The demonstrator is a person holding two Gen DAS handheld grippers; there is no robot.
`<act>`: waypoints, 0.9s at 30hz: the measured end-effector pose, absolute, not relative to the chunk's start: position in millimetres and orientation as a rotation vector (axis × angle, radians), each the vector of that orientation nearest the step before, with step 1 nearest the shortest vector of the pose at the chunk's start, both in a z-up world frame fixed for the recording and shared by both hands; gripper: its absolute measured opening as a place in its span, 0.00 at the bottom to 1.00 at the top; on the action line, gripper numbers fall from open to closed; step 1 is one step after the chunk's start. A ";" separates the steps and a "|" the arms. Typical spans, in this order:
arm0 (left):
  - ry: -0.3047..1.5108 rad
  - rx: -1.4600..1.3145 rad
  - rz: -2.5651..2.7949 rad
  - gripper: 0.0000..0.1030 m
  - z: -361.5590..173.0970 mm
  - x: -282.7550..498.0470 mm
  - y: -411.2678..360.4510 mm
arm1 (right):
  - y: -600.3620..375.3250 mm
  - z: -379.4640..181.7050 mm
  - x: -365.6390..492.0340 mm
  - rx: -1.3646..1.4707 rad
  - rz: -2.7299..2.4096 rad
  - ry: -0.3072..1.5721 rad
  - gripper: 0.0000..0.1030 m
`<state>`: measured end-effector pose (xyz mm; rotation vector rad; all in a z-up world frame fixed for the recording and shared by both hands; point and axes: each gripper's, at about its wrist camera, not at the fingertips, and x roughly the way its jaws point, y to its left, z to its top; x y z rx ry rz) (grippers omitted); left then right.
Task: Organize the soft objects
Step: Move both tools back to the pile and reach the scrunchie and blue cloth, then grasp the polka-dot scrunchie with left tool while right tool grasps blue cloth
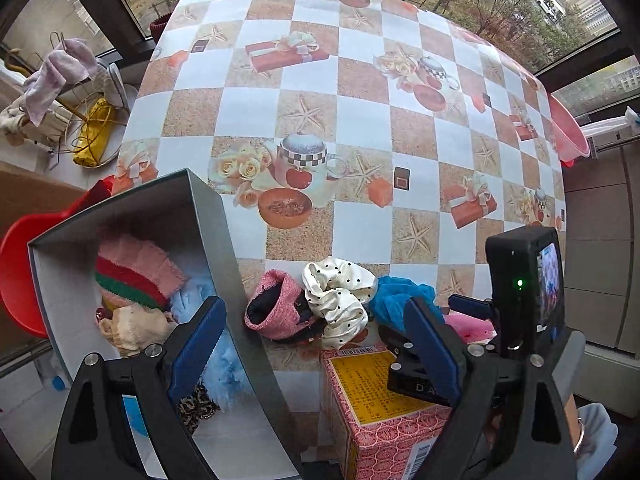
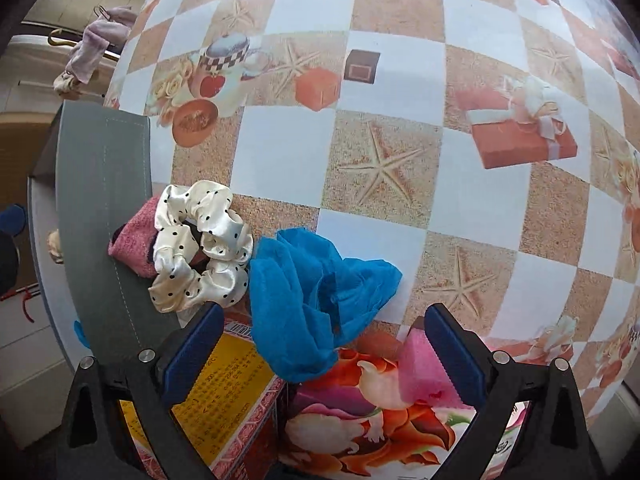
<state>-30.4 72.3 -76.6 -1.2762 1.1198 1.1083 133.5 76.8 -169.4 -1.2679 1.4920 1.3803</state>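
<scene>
A grey box (image 1: 218, 248) stands at the table's left edge and holds soft items: a pink, red and green knit piece (image 1: 136, 276), a beige cloth (image 1: 132, 330) and blue fluff (image 1: 224, 372). Beside it on the table lie a pink knit item (image 1: 276, 300), a cream polka-dot scrunchie (image 1: 340, 296) and a blue mesh cloth (image 1: 396, 298). My left gripper (image 1: 316, 344) is open and empty, one finger over the box. My right gripper (image 2: 324, 352) is open over the blue mesh cloth (image 2: 316, 300), near the scrunchie (image 2: 200, 248) and a pink sponge (image 2: 420, 372).
A red patterned carton with a yellow label (image 1: 380, 400) sits at the table's near edge, also in the right wrist view (image 2: 216, 392). A red chair (image 1: 20, 272) and a rack with cloths (image 1: 56, 76) stand left of the table. The checkered tablecloth (image 1: 360, 120) stretches away.
</scene>
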 end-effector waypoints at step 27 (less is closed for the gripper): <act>1.314 -1.356 0.618 0.88 -179.8 106.4 102.7 | 66.6 -132.3 275.5 -0.832 1.323 1.654 0.32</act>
